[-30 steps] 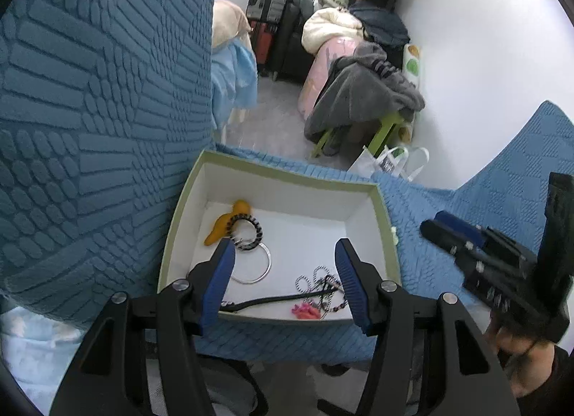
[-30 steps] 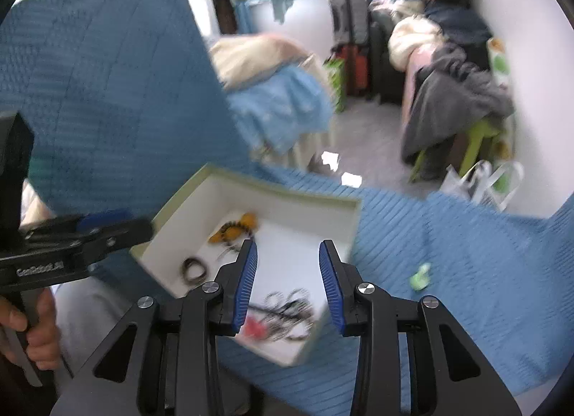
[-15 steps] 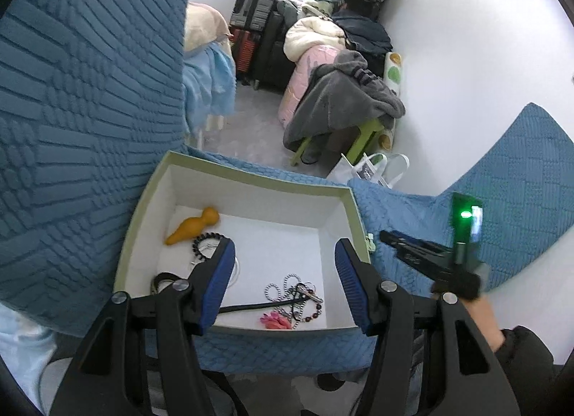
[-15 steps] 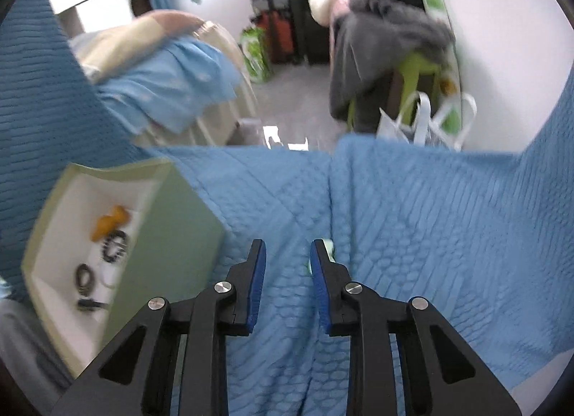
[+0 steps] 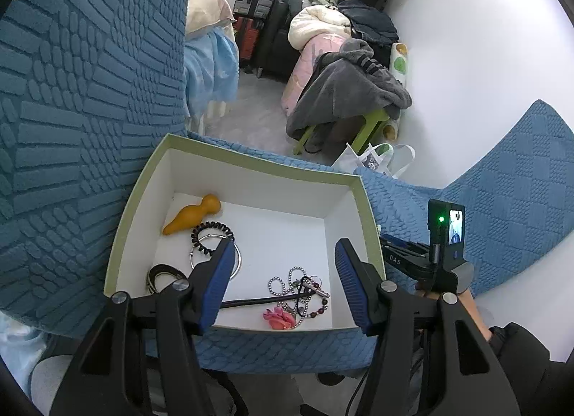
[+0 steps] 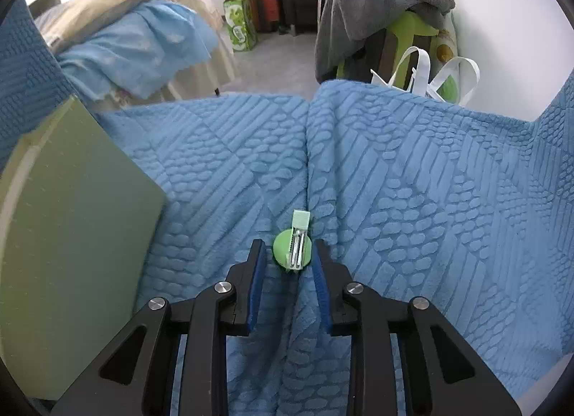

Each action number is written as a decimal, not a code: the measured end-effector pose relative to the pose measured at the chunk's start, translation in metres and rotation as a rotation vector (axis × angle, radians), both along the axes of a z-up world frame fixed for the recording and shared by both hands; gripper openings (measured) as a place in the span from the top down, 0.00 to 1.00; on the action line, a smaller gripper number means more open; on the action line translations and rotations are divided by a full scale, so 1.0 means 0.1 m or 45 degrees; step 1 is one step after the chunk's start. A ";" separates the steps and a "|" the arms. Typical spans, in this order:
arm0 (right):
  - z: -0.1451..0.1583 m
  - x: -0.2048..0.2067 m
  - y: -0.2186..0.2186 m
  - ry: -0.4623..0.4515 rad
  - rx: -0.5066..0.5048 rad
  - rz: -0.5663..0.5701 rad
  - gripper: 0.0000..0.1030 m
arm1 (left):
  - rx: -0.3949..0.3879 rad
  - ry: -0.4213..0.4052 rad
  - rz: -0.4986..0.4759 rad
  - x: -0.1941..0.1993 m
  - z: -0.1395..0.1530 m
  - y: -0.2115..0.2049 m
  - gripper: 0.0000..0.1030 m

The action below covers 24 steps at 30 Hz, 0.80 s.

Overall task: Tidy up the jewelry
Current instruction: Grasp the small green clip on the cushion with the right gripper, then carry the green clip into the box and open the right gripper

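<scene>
Reading "DAS", right gripper (image 5: 396, 242) straddles green hair clip (image 6: 294, 245).

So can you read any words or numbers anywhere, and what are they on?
"DAS": white letters on the black body of the right gripper, seen from the left wrist view.
The small lit screen on that gripper: too small to read.
The white tote bag print: too blurred to read.

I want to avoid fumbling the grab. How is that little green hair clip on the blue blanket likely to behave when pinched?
The hair clip looks small, thin and stiff, so probably light. It lies flat in a blanket crease, so it may sink rather than lift. Its smooth round face could slip between the right tongs.
</scene>
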State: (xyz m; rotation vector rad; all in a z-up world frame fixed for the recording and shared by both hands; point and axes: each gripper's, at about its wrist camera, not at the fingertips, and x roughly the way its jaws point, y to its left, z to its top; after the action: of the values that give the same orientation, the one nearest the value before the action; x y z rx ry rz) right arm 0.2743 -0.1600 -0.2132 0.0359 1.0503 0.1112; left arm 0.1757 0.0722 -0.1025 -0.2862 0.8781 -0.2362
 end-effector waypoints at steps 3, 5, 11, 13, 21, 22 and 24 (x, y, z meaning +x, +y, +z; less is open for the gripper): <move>-0.01 0.02 0.05 -0.007 -0.049 0.008 0.77 | 0.007 0.002 -0.001 0.00 0.00 0.00 0.43; -0.02 0.02 0.08 -0.009 -0.081 0.007 0.80 | 0.009 0.003 -0.001 0.00 0.00 0.00 0.43; 0.01 -0.02 0.07 -0.001 -0.068 -0.007 0.80 | 0.012 0.007 -0.001 0.00 -0.01 0.01 0.43; 0.06 -0.05 0.07 -0.010 -0.056 -0.015 0.80 | 0.013 0.006 0.001 -0.01 -0.01 0.02 0.43; 0.50 -0.23 0.11 -0.105 -0.035 -0.011 0.80 | 0.028 0.012 -0.005 -0.01 0.01 0.02 0.43; 0.61 -0.27 0.13 -0.129 -0.024 -0.010 0.80 | 0.032 0.010 -0.005 -0.01 0.01 0.01 0.43; 0.77 -0.33 0.17 -0.168 -0.002 -0.006 0.80 | 0.037 0.006 -0.006 -0.01 0.02 0.01 0.43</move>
State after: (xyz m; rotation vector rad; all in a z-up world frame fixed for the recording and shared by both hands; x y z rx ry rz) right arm 0.2410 -0.1429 -0.1358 0.0294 0.9185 0.1070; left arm 0.1744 0.0735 -0.1005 -0.2579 0.8862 -0.2271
